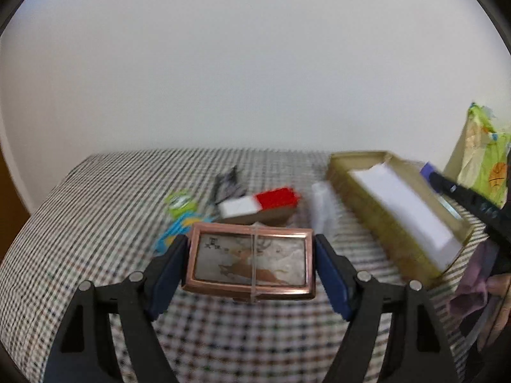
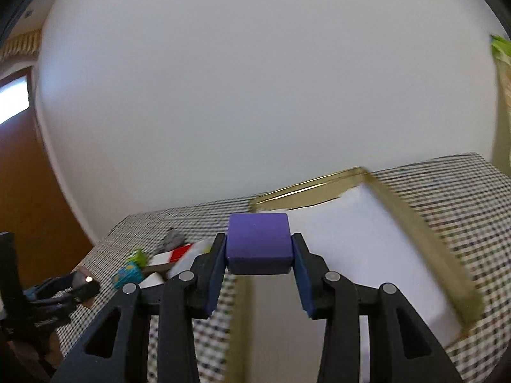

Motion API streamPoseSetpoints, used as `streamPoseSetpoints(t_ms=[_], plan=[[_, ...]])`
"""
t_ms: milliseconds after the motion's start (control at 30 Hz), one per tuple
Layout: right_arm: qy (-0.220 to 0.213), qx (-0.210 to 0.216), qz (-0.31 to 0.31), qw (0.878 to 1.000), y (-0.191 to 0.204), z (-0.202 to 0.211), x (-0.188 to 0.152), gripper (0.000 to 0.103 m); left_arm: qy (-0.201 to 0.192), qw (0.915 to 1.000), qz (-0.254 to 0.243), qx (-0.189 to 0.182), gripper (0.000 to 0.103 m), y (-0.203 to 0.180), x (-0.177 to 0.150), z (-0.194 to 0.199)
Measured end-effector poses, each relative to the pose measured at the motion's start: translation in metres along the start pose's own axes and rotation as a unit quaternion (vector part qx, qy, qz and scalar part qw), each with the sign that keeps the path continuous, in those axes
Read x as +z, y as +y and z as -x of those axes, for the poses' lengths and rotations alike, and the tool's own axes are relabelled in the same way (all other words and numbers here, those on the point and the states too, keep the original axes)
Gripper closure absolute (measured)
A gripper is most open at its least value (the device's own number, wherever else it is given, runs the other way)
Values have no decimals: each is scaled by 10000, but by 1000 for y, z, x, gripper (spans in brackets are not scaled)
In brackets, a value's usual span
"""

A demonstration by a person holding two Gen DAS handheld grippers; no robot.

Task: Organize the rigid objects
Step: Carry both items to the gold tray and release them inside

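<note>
Left gripper (image 1: 250, 266): blue-padded fingers (image 1: 169, 274) clamped on the short ends of a copper-rimmed rectangular case (image 1: 250, 263) with a deer picture under its window, held clear above the checked tablecloth (image 1: 95, 223). Right gripper (image 2: 259, 252): fingers clenched on a purple cube (image 2: 259, 242), raised at the near end of an open gold tin box (image 2: 440, 255) with a white lining (image 2: 367, 255). Beyond the case, on the cloth: red-and-white block (image 1: 258, 206), green die (image 1: 177, 202), blue piece (image 1: 179, 228), dark grey item (image 1: 226, 183), too blurred to name. Far right: green patterned bag (image 1: 485, 156).
</note>
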State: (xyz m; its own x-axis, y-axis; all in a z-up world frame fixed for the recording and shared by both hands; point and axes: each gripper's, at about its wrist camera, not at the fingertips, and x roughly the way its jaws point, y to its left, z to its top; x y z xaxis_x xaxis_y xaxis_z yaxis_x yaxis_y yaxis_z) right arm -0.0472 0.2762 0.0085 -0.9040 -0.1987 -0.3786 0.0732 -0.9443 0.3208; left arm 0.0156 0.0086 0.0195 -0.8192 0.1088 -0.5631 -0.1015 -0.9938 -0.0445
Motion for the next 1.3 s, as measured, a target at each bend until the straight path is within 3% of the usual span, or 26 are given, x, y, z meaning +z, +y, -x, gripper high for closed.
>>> streamPoseSetpoints(t_ms=[167,400,467,633,1300], plan=[[-99,-441,-50,9990,-36,10,8,60,-86,9989,-307,-336,25,-49,16,-14],[212,-1002,372,9940,-67,-4,11,60,-186,9940,-582,-906,25,-126,37,-44],[307,-1212,482,9910,-70,-11,12,60,-133,9930,-636,-983,25,-147,39,-53],[462,-1271,534,9894,-65,-15,7,60,109,9921,-694,-1039,25,-183,36,-81],[775,-1262,491,9878,-76,-24,3,60,209,9923,-1056,-619,25,-197,18,-92]])
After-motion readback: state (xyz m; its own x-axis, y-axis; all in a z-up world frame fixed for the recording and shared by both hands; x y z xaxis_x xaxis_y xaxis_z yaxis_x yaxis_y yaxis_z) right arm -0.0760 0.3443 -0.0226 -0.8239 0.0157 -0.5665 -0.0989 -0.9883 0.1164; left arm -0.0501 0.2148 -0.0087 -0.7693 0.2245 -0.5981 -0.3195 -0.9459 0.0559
